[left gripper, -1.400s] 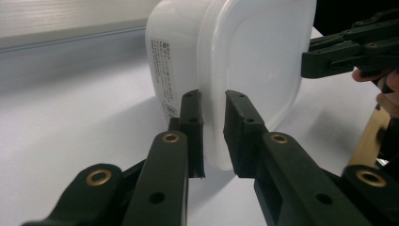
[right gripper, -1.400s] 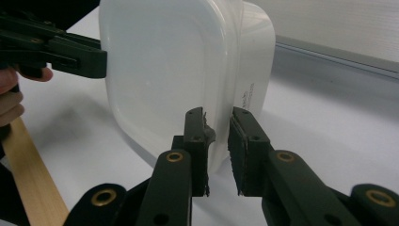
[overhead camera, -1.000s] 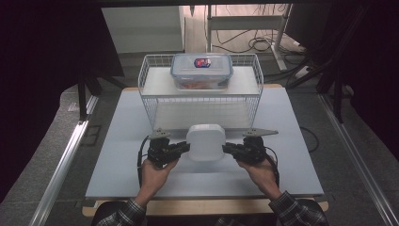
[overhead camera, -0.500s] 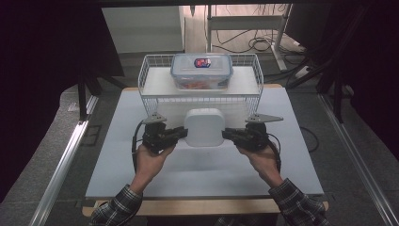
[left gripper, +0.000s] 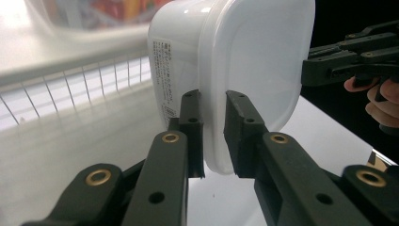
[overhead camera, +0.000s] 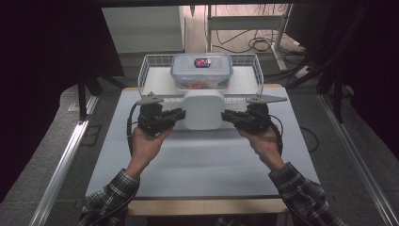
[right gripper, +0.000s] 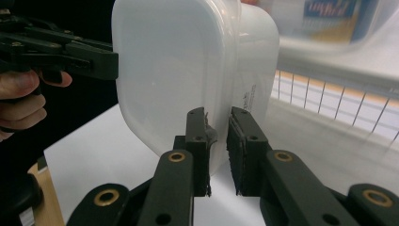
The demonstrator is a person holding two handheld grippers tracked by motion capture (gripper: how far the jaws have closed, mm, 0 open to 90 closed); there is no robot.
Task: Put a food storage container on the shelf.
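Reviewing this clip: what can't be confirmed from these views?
- White container contents: opaque walls, all views.
- Its label text: too small, left gripper view.
- Clear box contents in the wire basket: too small in high view, blurred elsewhere.
- Whether the container rests on the table: unclear.

- The rim of a white plastic container (left gripper: 244,61) is clamped between the jaws of the left hand-held gripper (left gripper: 214,134).
- The container's far edge is met by the right hand-held gripper (left gripper: 348,63).
- A white wire basket (left gripper: 80,89) is seen beside it.
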